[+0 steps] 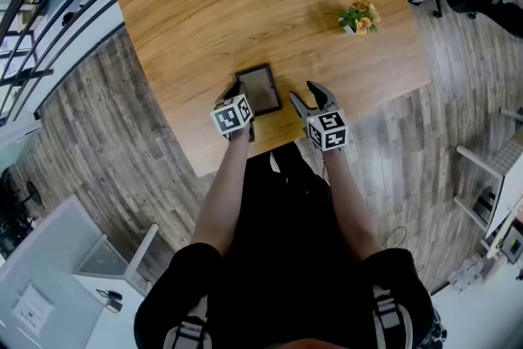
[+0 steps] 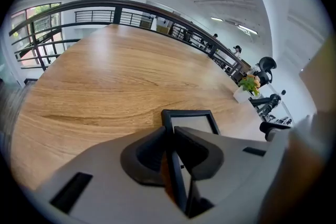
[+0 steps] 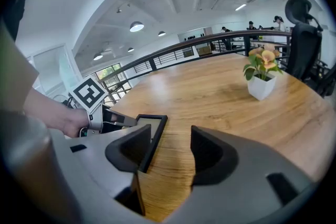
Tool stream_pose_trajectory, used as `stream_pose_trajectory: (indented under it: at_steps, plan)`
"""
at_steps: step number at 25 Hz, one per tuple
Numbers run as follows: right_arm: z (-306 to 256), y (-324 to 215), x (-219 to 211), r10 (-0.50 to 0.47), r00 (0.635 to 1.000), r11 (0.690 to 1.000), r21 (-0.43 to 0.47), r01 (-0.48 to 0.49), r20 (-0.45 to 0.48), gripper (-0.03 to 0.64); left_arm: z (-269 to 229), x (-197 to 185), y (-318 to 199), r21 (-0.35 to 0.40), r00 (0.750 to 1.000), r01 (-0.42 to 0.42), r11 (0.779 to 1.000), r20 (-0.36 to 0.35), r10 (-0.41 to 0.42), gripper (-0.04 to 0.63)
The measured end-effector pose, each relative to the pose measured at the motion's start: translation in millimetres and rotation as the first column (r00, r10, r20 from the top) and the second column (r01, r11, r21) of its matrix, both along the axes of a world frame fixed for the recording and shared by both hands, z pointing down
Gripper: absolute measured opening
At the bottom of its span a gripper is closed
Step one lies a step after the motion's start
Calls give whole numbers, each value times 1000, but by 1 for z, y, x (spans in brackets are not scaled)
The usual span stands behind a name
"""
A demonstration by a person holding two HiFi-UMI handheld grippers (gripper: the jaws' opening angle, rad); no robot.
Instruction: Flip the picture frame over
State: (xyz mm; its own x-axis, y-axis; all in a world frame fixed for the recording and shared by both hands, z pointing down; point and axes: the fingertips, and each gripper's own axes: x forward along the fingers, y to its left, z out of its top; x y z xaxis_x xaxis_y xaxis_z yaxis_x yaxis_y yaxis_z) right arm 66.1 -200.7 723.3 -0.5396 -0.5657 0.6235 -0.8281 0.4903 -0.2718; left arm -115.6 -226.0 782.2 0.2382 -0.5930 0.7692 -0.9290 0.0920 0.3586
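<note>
Pinching frame [image 2: 191, 119], left tongs [image 2: 170, 136]; flowers [image 3: 264, 56] in pot [image 3: 261, 87]

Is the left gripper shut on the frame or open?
Shut: in its own view the left gripper pinches the edge of the frame between its pads.

black picture frame [image 1: 259, 90], pale panel facing up, lying near table's front edge

Frame [image 1: 260, 90] corner (near-left) behind left gripper [image 1: 237, 96]
</note>
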Motion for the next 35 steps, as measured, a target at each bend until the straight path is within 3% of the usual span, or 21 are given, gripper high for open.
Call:
stream_pose_trajectory:
  at_steps: [20,31,35]
  plan:
    - [-7,0,-11,-42,999,999,-1,42,15,229,-10,-1,6,-12,980,110,994,-165,-110,58]
    - [-12,9,-28,-82,993,996,-27,85,84,232,-36,-1,5,48,972,127,991,-203,-115,58]
    - [-13,16,-33,-74,985,994,-62,85,157,209,-50,1,5,73,971,128,989,-211,-110,58]
